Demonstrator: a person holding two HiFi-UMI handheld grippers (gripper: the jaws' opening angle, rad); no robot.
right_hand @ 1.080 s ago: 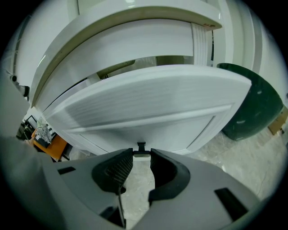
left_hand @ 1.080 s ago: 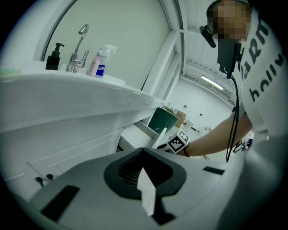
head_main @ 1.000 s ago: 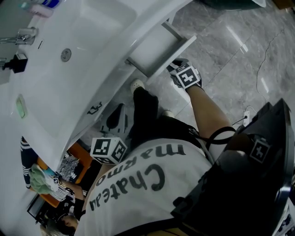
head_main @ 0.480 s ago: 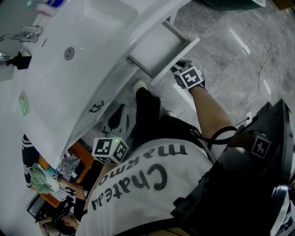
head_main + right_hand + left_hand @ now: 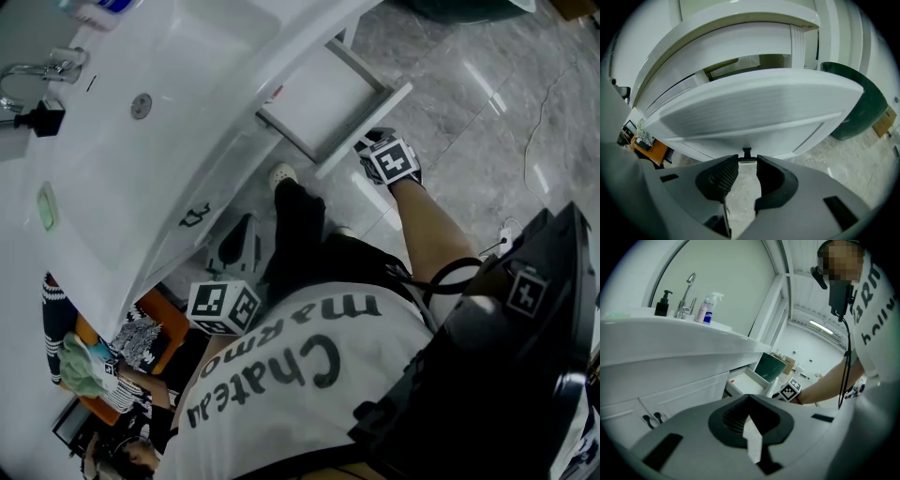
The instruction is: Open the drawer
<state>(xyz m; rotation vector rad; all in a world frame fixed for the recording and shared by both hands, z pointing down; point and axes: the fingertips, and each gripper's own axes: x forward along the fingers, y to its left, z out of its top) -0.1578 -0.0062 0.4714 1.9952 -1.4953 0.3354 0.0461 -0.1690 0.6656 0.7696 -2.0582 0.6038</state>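
white drawer point(image 5: 326, 96), grey veined floor point(image 5: 487, 159)

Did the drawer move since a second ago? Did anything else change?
The drawer slid further out from under the sink, toward the lower right in the head view. The right gripper, closed on the drawer's small black handle, moved back with it. The left gripper stayed low by the person's side with its jaws together, and the sink did not move.
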